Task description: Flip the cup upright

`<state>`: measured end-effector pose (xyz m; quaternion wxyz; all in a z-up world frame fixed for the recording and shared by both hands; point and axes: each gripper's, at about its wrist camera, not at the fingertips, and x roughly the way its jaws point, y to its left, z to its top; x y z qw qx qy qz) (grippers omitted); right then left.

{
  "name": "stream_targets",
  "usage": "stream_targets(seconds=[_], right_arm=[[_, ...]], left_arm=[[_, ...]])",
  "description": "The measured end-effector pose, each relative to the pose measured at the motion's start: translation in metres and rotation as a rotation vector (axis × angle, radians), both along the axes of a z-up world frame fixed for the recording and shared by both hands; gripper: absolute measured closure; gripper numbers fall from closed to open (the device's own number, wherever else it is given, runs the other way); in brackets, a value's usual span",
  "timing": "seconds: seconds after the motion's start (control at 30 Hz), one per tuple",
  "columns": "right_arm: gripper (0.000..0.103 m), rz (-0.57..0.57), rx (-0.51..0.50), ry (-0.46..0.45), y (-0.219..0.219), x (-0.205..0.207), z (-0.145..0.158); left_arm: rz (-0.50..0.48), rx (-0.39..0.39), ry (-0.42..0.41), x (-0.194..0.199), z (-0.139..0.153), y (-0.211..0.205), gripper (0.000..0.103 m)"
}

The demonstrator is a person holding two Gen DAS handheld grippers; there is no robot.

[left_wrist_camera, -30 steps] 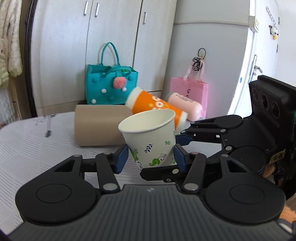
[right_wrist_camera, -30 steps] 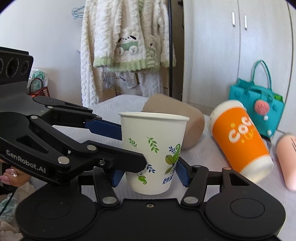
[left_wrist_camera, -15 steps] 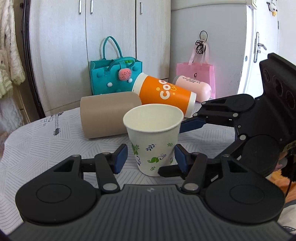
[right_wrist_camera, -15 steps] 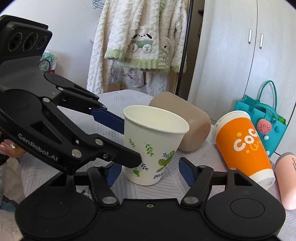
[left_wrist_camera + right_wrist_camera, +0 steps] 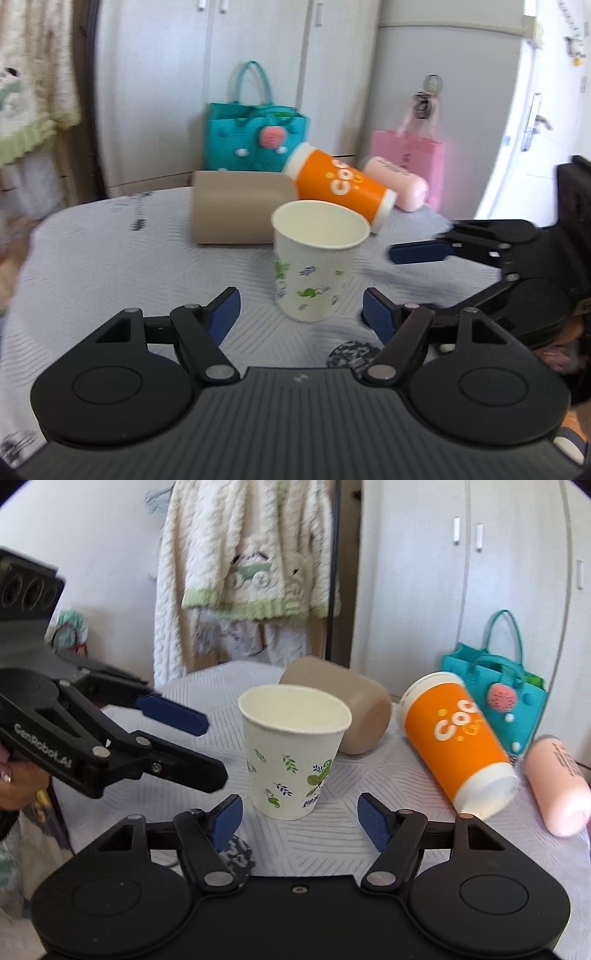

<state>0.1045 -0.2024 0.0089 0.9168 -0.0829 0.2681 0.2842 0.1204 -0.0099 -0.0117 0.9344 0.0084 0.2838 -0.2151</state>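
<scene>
A white paper cup with a leaf print (image 5: pixel 317 262) stands upright, mouth up, on the patterned table (image 5: pixel 110 258); it also shows in the right wrist view (image 5: pixel 293 753). My left gripper (image 5: pixel 301 312) is open, just short of the cup, touching nothing. My right gripper (image 5: pixel 301 812) is open too, its blue pads apart on either side in front of the cup. The right gripper shows at the right of the left wrist view (image 5: pixel 421 253), and the left gripper at the left of the right wrist view (image 5: pixel 173 716).
A tan cup (image 5: pixel 351 701) lies on its side behind the paper cup. An orange cup (image 5: pixel 458 738) and a pink bottle (image 5: pixel 557 779) lie to the right. A teal bag (image 5: pixel 255 140) and pink bag (image 5: pixel 410 158) stand at the back, before cabinets.
Both grippers opened, let go of the paper cup and drew back from it. The cup went from held and tilted above the table to standing upright on it.
</scene>
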Motion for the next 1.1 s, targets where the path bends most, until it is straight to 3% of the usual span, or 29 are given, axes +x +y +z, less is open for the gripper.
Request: stream_targets(seconds=[0.1,0.3,0.67,0.9,1.1], right_arm=[[0.026,-0.044,0.058,0.014,-0.003,-0.011,0.009],[0.023,-0.089,0.082,-0.053,-0.005,-0.047,0.024],[0.020,-0.262,0.069,-0.137,-0.010,-0.100,0.022],[0.000,-0.353,0.077,-0.180,-0.002,-0.125,0.026],[0.000,-0.446,0.040,-0.176,0.009,-0.140,0.025]], left_arm=[[0.044,-0.010,-0.021,-0.017,0.009,0.001,0.030],[0.101,-0.005,-0.040,-0.053,0.019,0.005,0.029],[0.147,0.020,-0.088,-0.099,0.029,0.014,0.021],[0.213,0.021,-0.092,-0.122,0.027,0.023,0.000],[0.268,0.041,-0.056,-0.131,0.019,0.027,0.000]])
